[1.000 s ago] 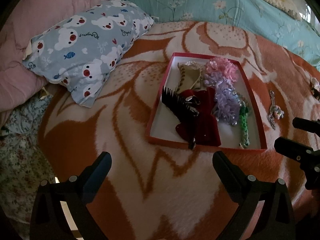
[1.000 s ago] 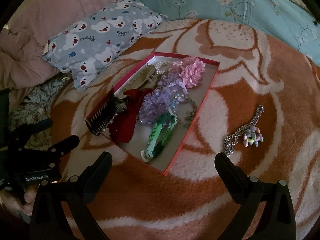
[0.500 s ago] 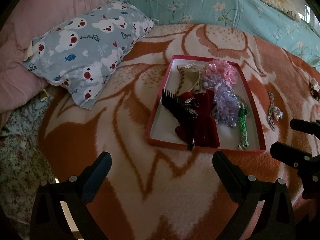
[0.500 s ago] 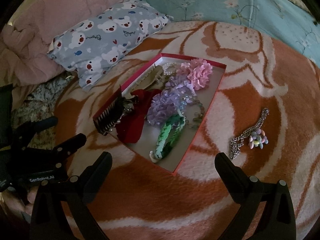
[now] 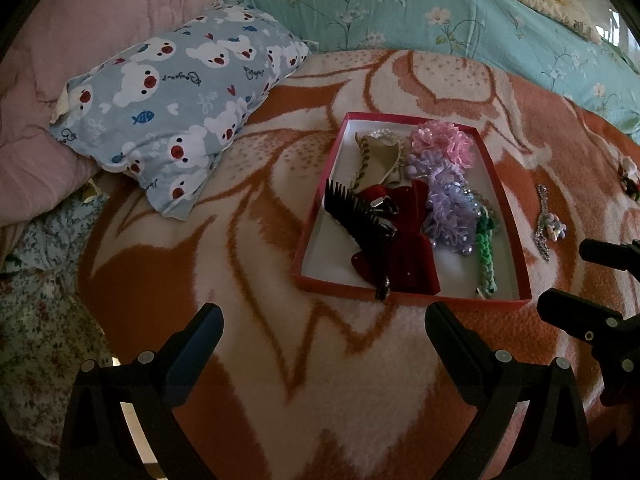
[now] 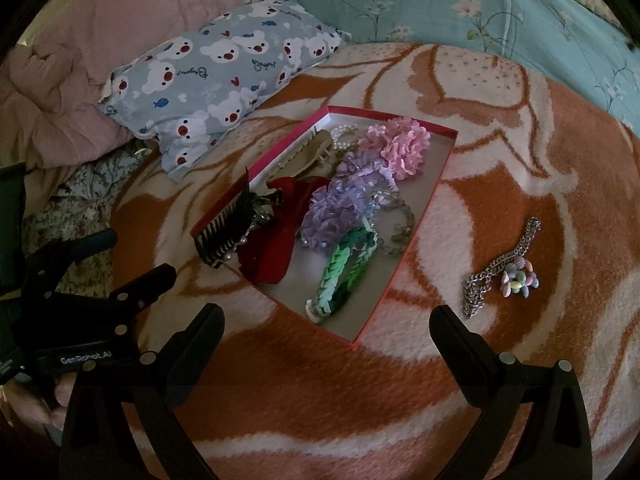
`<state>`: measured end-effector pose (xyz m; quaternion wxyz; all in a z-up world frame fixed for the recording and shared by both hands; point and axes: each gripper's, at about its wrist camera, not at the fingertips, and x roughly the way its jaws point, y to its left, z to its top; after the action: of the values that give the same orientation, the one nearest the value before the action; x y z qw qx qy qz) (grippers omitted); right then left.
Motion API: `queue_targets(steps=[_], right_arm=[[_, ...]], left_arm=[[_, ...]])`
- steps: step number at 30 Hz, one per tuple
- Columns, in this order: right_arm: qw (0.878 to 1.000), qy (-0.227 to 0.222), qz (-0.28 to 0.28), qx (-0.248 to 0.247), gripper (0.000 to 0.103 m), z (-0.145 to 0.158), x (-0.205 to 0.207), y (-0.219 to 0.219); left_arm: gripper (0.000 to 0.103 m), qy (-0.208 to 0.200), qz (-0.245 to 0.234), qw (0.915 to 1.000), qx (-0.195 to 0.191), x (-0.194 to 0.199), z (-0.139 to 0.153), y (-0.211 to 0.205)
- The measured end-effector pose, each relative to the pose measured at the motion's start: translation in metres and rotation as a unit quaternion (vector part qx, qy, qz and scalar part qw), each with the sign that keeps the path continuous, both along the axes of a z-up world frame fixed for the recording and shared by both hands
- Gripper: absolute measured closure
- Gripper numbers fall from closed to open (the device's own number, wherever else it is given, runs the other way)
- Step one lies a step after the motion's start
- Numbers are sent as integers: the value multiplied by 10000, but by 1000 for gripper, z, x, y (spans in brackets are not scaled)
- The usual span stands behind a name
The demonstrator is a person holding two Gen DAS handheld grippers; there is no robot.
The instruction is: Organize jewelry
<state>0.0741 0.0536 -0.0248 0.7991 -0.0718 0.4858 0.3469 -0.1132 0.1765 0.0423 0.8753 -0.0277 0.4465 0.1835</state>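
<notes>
A red shallow box (image 5: 316,216) (image 6: 404,264) lies on the orange-and-white blanket. It holds a black comb clip (image 5: 352,216) (image 6: 222,232), a dark red bow (image 5: 408,248), pink (image 6: 404,146) and purple (image 6: 340,208) scrunchies, a green braided band (image 6: 344,272) and pearls. A silver chain with a pastel charm (image 6: 504,268) (image 5: 546,224) rests on the blanket right of the box. My left gripper (image 5: 324,328) hovers open before the box's near edge. My right gripper (image 6: 326,320) is open too, near the box's front corner, left of the chain.
A blue bear-print pillow (image 5: 176,100) and pink quilt (image 5: 80,28) sit at the back left. A teal floral quilt (image 5: 440,8) runs along the back. Another small ornament (image 5: 628,176) lies at the far right of the blanket.
Both grippers have drawn back slightly, so the box and the chain sit a little farther up in each view. Nothing was picked up; both stay open.
</notes>
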Motion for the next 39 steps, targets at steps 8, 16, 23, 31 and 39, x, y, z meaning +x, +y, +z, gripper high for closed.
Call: queue_targets(steps=[8, 16, 23, 31, 39], right_arm=[[10000, 1, 15, 9, 0, 0, -2, 2], [10000, 0, 9, 24, 0, 0, -2, 2], [10000, -3, 7, 36, 0, 0, -3, 3], [10000, -3, 6, 43, 0, 0, -2, 3], [10000, 7, -4, 55, 0, 1, -1, 2]], left_arm=[[1, 4, 38, 10000, -18, -2, -1, 1], [1, -26, 45, 10000, -8, -2, -1, 1], [1, -52, 38, 10000, 25, -3, -1, 0], [1, -71, 52, 10000, 27, -4, -2, -1], [1, -72, 72, 9999, 34, -4, -2, 1]])
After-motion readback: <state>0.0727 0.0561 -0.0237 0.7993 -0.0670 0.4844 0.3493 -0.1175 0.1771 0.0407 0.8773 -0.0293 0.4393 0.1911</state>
